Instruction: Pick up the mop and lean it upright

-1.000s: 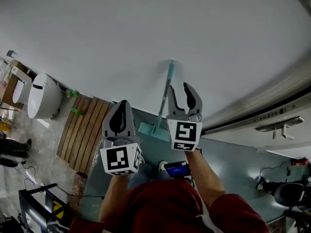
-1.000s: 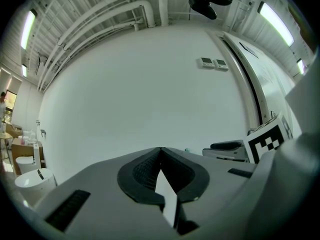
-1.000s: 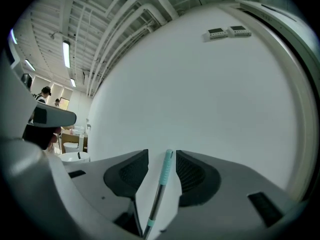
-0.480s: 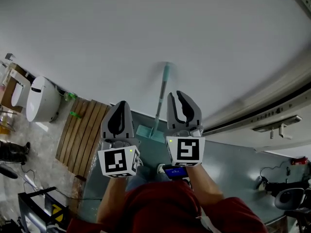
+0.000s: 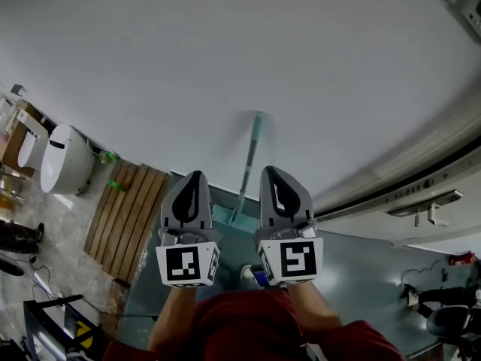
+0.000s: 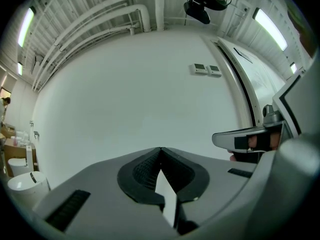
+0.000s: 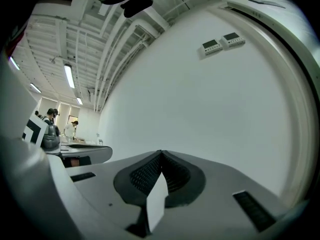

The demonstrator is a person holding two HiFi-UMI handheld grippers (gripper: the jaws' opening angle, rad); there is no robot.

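Against the white wall (image 5: 225, 59), the mop (image 5: 249, 156) is leaning upright. Its pale teal handle is running up the wall face, and its flat teal head is sitting on the grey-green floor (image 5: 361, 265) at the foot of the wall. Neither gripper is touching it.

Short of the wall, the person is holding both grippers side by side, tips pointing toward it. The left gripper (image 5: 197, 174) is sitting to the left of the mop handle and the right gripper (image 5: 271, 170) to the right of it, with the mop head showing between the two bodies.

Left gripper: the jaws are clenched tip to tip and are gripping nothing; only bare wall is showing beyond them in the left gripper view.

Right gripper: the jaws are likewise pressed together and are carrying nothing; plain wall is lying ahead of them in the right gripper view.

Along the foot of the wall, left of the mop, a wooden slatted mat (image 5: 124, 215) is lying on the floor, and a white toilet (image 5: 64, 156) is standing further left. High on the wall, two small control panels (image 6: 207, 70) are sitting side by side.
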